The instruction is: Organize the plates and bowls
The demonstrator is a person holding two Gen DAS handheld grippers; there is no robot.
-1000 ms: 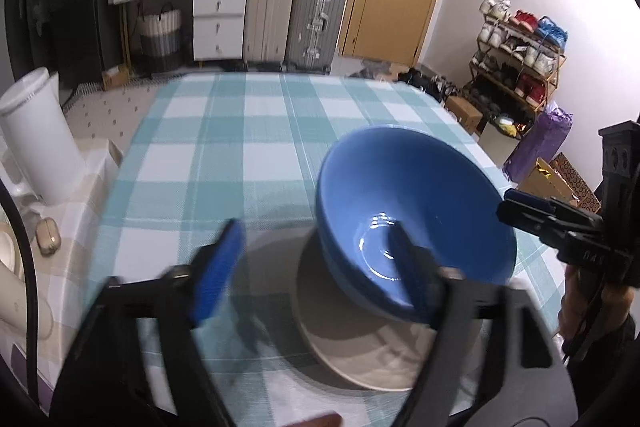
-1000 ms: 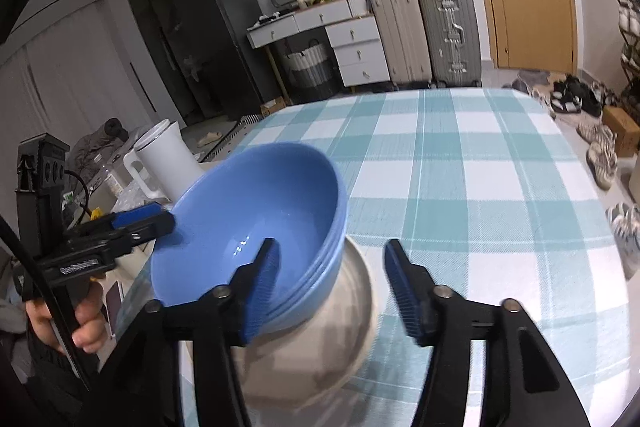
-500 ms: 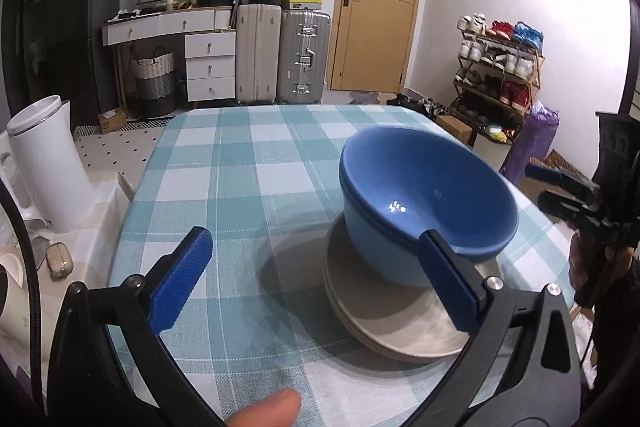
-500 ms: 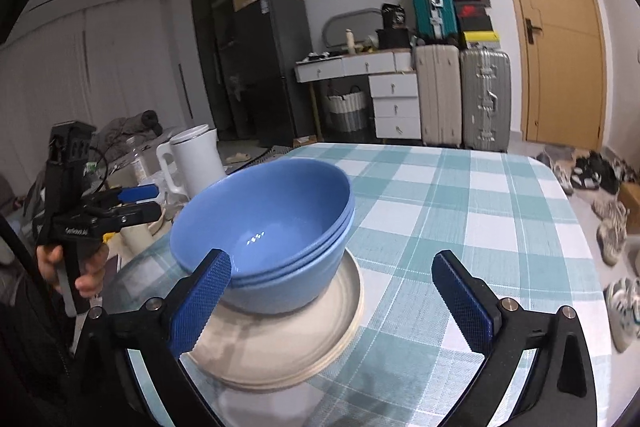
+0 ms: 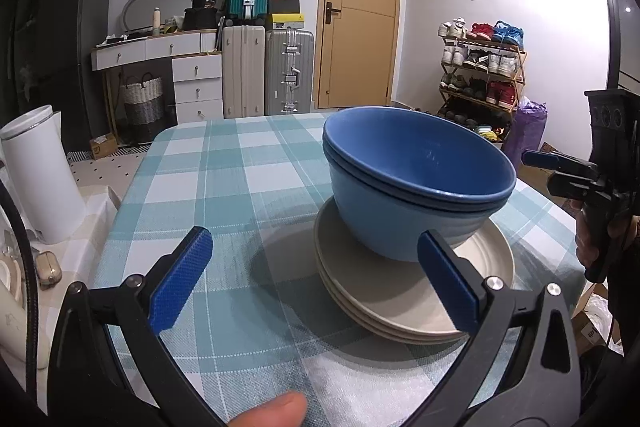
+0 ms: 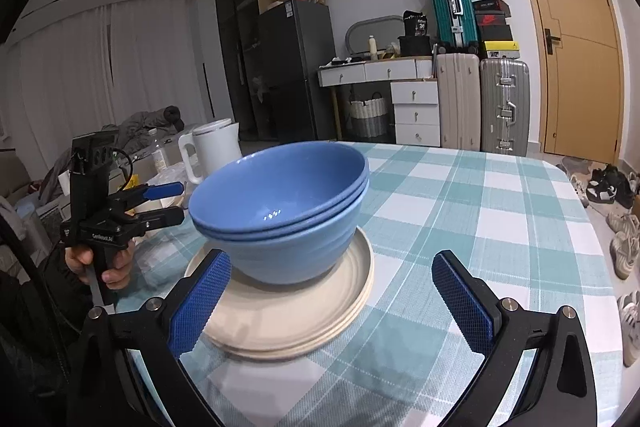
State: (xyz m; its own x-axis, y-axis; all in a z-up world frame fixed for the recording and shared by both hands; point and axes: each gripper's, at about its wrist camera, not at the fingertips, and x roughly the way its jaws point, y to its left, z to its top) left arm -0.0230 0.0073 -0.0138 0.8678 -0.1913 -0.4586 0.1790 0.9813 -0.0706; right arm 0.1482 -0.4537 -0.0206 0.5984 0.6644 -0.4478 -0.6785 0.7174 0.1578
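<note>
Standing on the checked tablecloth, the blue bowls are nested one inside another and rest on the stacked cream plates — one pile, near the table edge closest to the person. From the right wrist view the bowls sit slightly off-centre on the plates, toward the far left rim.

Left gripper: jaws spread wide, nothing between the pads; the right-hand pad stands in front of the plate stack with no grip on it. Right gripper: jaws likewise fully apart and empty, with the pile showing in the gap beyond the pads. Neither gripper holds or clamps any dish.

Step in hand, as judged: the stacking stage appears complete, with both tools free of the pile.

Next move, as judged: either leave the pile as it stands or shift it as a unit. Shifting calls for a hold on the plate rims from opposite sides — not on the bowls, which rest loose and may slide. A white kettle stands off the table to the left, well apart from the pile.
</note>
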